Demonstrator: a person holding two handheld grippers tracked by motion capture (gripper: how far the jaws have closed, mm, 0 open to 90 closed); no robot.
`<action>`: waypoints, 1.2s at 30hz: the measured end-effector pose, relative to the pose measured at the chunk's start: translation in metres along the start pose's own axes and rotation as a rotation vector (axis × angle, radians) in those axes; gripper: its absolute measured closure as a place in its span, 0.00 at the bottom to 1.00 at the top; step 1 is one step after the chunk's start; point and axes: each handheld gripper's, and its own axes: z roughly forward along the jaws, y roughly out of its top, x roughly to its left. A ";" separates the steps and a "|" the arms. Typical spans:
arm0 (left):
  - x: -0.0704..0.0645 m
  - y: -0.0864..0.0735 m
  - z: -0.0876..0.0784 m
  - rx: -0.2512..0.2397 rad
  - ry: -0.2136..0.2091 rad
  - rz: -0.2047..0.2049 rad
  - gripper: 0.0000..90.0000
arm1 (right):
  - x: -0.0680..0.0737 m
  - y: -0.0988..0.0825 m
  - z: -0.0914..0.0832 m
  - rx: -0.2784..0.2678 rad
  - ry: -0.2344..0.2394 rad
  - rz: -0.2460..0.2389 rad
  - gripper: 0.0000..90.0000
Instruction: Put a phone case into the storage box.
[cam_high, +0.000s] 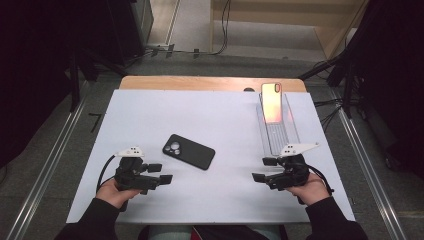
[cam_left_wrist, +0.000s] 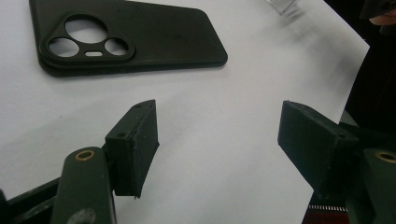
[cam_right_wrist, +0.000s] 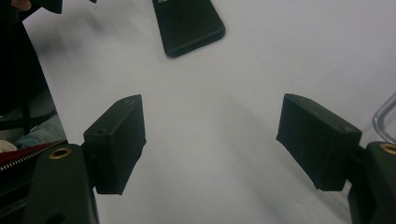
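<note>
I am holding both tools open over the table, nothing gripped.
The left tool (cam_high: 161, 172) is nearing the phone case (cam_high: 189, 151); the right tool (cam_high: 264, 169) is idling; a shallow pinch could skid the case away.

Looks like a lab recording rig: desk (cam_high: 150, 82) under a white sheet (cam_high: 150, 115), metal floor rails (cam_high: 45, 165), cables (cam_high: 325, 107), black curtains (cam_high: 30, 65) probably, dark either side.

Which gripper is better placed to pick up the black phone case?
Left. The left gripper sits just below the black phone case, jaws open and empty toward it; the right gripper is farther off, beside the clear tray.
</note>
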 end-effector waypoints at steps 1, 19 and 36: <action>0.000 0.000 0.000 0.000 0.003 0.002 0.32 | 0.001 0.001 0.001 -0.002 0.000 -0.002 0.24; 0.005 0.000 0.000 0.001 -0.001 -0.012 0.32 | 0.000 0.036 0.025 -0.020 -0.007 0.003 0.16; 0.000 0.001 0.000 0.004 -0.003 0.003 0.32 | 0.006 0.058 0.048 -0.016 -0.001 -0.032 0.11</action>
